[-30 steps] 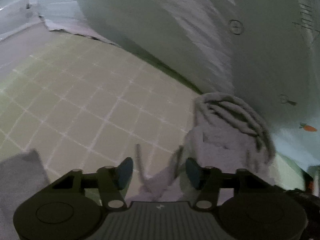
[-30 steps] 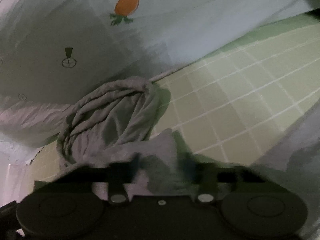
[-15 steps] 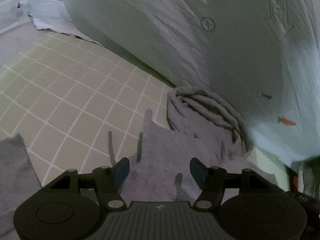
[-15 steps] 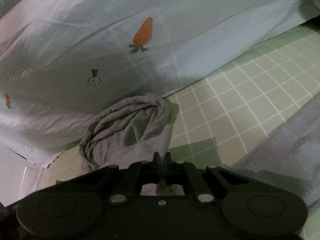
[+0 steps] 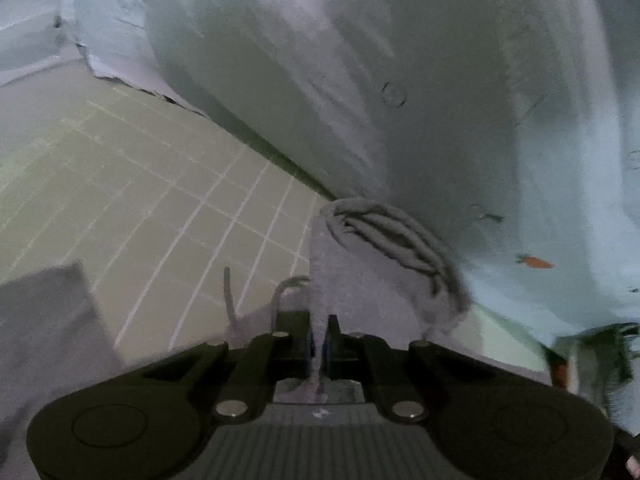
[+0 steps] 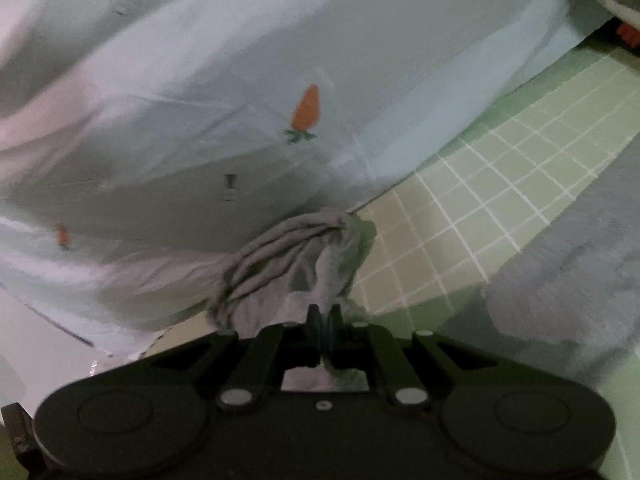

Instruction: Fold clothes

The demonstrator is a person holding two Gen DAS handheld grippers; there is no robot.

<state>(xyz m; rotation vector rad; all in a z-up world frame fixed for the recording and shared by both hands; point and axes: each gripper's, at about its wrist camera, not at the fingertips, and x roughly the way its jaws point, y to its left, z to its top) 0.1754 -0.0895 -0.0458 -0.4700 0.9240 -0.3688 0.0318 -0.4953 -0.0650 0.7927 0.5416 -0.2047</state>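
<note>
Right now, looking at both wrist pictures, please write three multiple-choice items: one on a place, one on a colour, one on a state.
1. Where does the grey garment bunch up?
A. against the pale carrot-print sheet
B. in a basket
C. on a chair

2. What colour is the checked surface?
A. red
B. light green
C. black

3. How is the left claw?
A. wide open
B. out of view
C. shut on the garment

Answers: 1 A, its twisted folds lie against the sheet; 2 B, green squares with white lines; 3 C, grey cloth sits between closed fingers.
</note>
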